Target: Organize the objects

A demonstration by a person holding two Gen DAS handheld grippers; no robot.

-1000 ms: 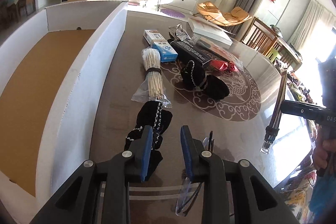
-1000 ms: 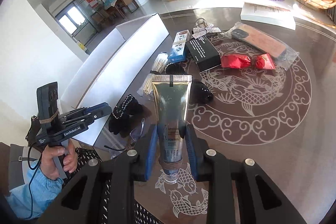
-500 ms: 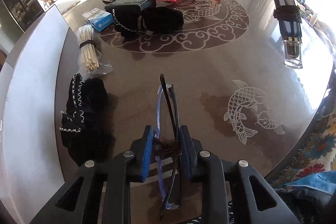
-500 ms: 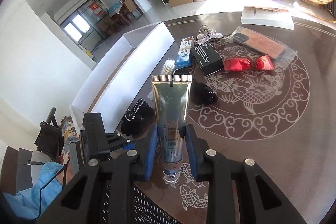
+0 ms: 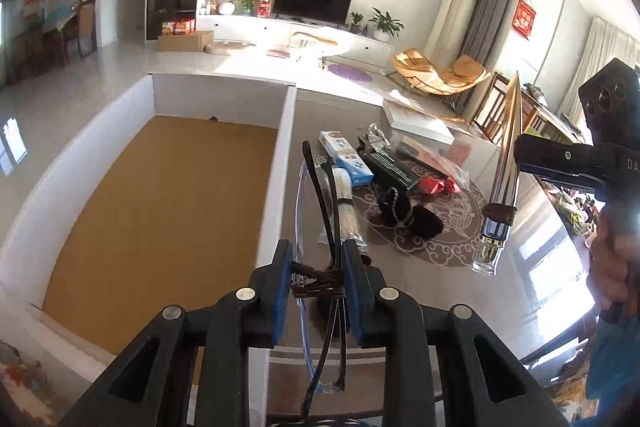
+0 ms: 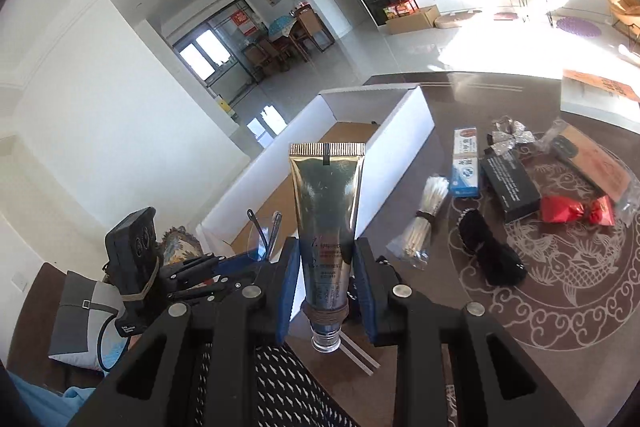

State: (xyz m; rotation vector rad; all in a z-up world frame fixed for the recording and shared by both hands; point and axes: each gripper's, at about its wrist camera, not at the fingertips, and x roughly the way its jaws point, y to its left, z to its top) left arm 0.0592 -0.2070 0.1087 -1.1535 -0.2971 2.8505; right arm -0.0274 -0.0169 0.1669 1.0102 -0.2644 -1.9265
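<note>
Letters "DA", possibly cut off, on the right tool [image 5: 560, 163], nothing else legible

A dark glossy table [image 6: 560, 367] with a pale carp-and-cloud pattern carries everything. Left of both tongs, a white box [image 5: 280, 163] rests on it. Ahead and right lie bundled cotton swabs [image 6: 424, 227], black gloves [image 6: 490, 255], a black carton [image 6: 510, 179] and red wrapped sweets [image 6: 576, 211].
</note>
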